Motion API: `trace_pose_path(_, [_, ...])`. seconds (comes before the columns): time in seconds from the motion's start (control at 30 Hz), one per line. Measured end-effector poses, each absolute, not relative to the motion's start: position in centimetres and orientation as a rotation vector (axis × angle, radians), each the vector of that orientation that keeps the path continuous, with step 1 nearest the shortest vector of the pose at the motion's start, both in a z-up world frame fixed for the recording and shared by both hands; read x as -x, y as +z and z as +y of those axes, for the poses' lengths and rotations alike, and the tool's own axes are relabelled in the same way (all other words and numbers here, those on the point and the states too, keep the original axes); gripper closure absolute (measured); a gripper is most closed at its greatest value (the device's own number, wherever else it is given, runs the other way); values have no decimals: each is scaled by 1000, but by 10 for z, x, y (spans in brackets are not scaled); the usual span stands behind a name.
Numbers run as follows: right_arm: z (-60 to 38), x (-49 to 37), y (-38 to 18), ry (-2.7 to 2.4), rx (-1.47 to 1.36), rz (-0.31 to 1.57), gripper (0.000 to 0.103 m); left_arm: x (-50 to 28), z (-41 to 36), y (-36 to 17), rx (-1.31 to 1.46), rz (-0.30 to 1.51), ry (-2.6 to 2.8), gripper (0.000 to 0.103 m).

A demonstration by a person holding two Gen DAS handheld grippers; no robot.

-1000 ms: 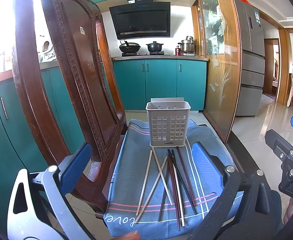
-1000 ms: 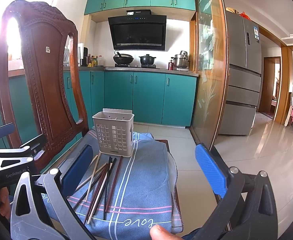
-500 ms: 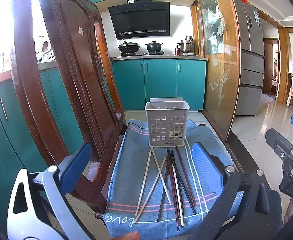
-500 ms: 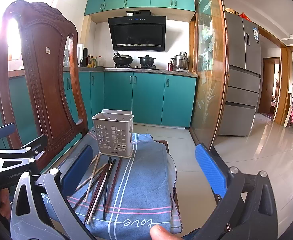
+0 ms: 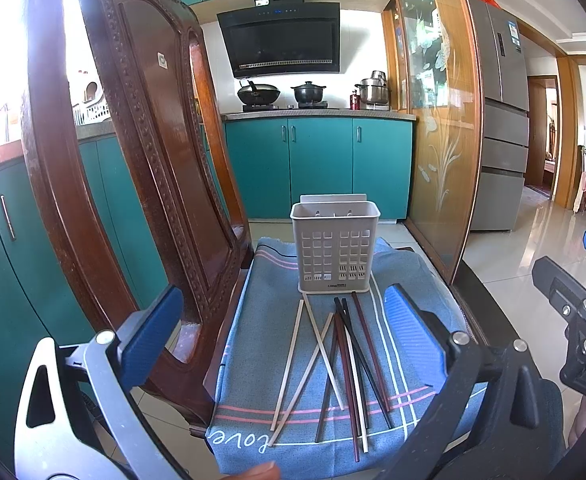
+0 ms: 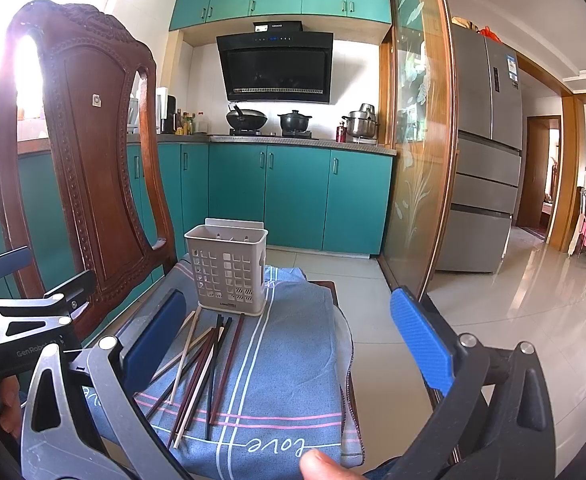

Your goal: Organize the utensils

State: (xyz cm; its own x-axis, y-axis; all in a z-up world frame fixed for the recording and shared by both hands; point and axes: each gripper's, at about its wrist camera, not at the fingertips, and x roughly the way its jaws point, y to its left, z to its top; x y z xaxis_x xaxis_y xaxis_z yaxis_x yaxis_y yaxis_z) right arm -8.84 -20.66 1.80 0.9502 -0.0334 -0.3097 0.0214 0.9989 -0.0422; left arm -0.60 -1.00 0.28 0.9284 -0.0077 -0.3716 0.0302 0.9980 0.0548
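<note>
Several chopsticks (image 5: 333, 364), pale and dark ones, lie fanned out and crossing on a blue striped cloth (image 5: 253, 320) spread over a chair seat. Behind them a grey slotted utensil basket (image 5: 335, 252) stands upright with nothing visible inside. My left gripper (image 5: 281, 328) hovers open near the front of the cloth, nothing between its blue pads (image 5: 153, 332). From the right side, my right gripper (image 6: 289, 338) is open too, with the chopsticks (image 6: 201, 356) and basket (image 6: 227, 268) left of its centre. Neither gripper touches anything.
The carved wooden chair back (image 5: 133, 160) rises close on the left. A wood-framed glass panel (image 5: 437, 140) stands to the right, tiled floor beyond it. Teal cabinets (image 5: 317, 168) and a stove with pots lie behind. A fingertip (image 6: 321, 464) shows at the bottom edge.
Both grippers stay open and nearly still; the views shift only very slightly. The chopsticks and basket have not moved.
</note>
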Motion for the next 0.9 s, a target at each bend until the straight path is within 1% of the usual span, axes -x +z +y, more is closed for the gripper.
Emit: trace_pose_path(0.9, [-210,84,12,-27,33,322,3,-2,-5,-3,-61,398,-17,3])
